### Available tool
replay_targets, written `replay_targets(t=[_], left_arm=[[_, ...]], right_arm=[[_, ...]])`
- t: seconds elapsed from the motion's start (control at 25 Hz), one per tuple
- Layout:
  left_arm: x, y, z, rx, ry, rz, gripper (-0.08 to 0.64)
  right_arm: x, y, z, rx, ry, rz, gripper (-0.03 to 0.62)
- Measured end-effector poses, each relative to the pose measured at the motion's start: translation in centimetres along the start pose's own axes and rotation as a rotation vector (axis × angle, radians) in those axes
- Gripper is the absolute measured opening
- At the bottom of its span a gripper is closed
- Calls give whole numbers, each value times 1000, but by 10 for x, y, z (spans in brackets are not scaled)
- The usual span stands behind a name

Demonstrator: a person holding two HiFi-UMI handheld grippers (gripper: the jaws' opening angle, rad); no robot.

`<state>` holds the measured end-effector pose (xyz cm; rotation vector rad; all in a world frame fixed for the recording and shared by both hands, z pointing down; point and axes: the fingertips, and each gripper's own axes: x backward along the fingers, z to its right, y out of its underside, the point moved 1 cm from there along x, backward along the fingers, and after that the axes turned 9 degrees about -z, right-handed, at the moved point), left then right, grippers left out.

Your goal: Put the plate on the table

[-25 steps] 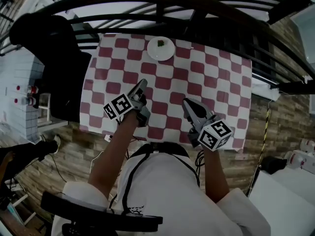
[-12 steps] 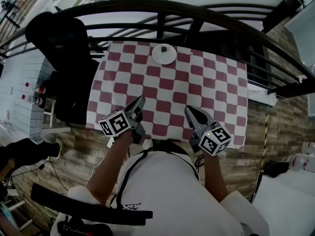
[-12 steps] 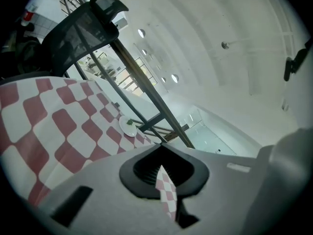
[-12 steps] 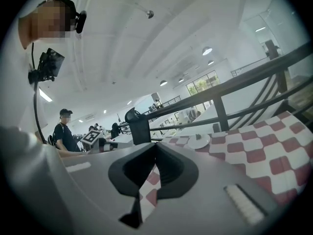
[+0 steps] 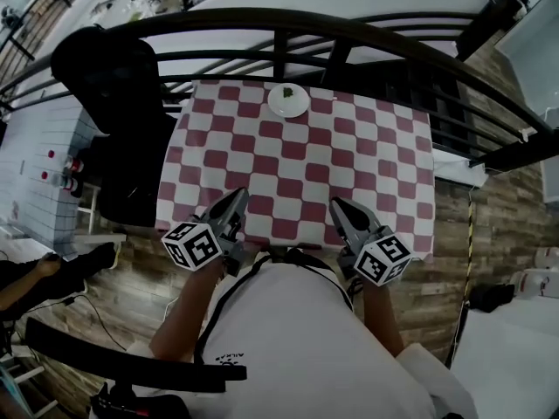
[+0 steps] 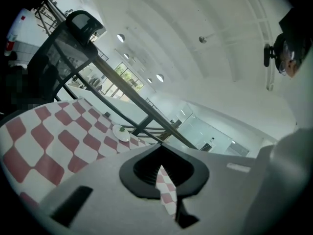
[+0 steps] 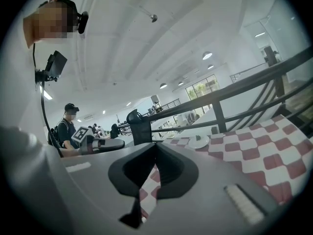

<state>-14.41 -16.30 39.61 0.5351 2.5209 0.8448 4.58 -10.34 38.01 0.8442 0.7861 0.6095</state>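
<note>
A small white plate (image 5: 288,100) with a green bit on it rests on the red-and-white checked table (image 5: 349,164), at its far edge by the railing. It also shows far off as the plate (image 6: 121,132) in the left gripper view and the plate (image 7: 199,142) in the right gripper view. My left gripper (image 5: 238,195) hovers at the table's near left edge, shut and empty, its tips meeting in its own view (image 6: 160,146). At the near right edge, my right gripper (image 5: 336,206) is likewise shut with nothing in it (image 7: 155,145).
A black curved railing (image 5: 349,33) runs behind the table's far edge. A black chair (image 5: 113,85) stands at the table's left. Wooden floor surrounds the table. Another person (image 7: 68,126) holding a marker-cube gripper is seated off to the left.
Both grippers have drawn back from over the cloth to the table's near edge, close to my body. The plate has stayed at the far edge.
</note>
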Motion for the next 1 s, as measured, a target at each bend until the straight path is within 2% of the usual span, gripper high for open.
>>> replay_targets(t=[0.12,0.2,1.0], left_arm=[[8,4,6,-84,-7,-15,8],[10,8,6,-111,-12,-27,8],[-14,0,-8,-109,-6,-42,8]], right_arm=[[4,3,-4,1,11,8,8],[6,5,-6,-6,17,6,8],[-7,0,0,22,32,-16,8]])
